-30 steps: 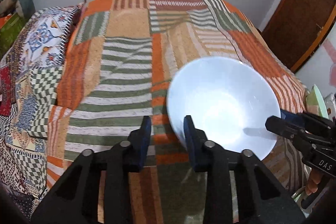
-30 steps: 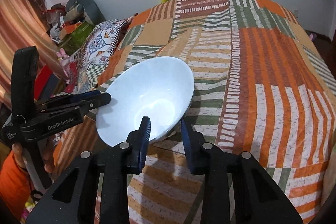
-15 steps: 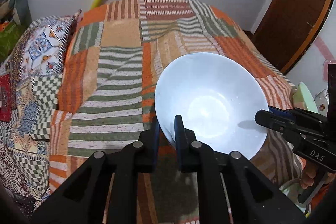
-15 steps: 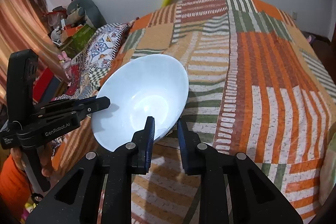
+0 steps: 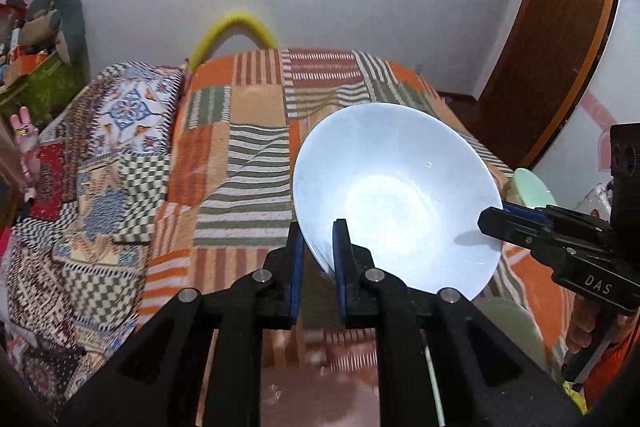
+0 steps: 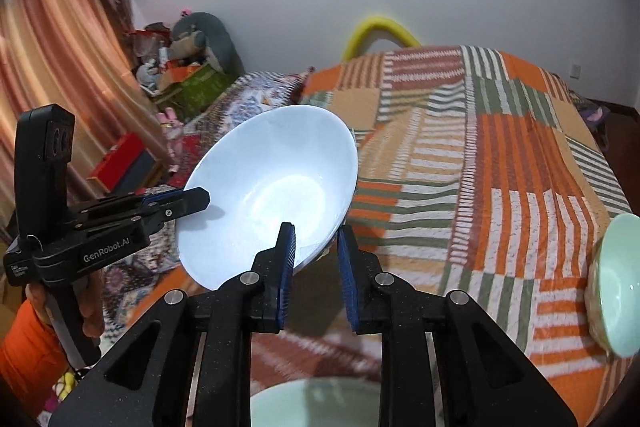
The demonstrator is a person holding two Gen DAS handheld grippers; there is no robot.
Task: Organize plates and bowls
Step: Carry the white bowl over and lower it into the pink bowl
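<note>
Two grippers are pinching opposite rims of the white bowl (image 5: 394, 195): left gripper (image 5: 317, 259), right gripper (image 6: 316, 255). Bowl is hanging tilted above the patchwork bedspread (image 6: 500, 167), likely rigid, glossy, breakable; the rim looks like its best hold.

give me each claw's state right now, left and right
Left claw: shut on the rim of the wide white ceramic bowl.
Right claw: shut on the same bowl's opposite rim.

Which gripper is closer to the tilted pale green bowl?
Right. The right gripper grips the rim of the white bowl on the side facing the green bowl; the left gripper clamps the opposite rim, farther away.
</note>
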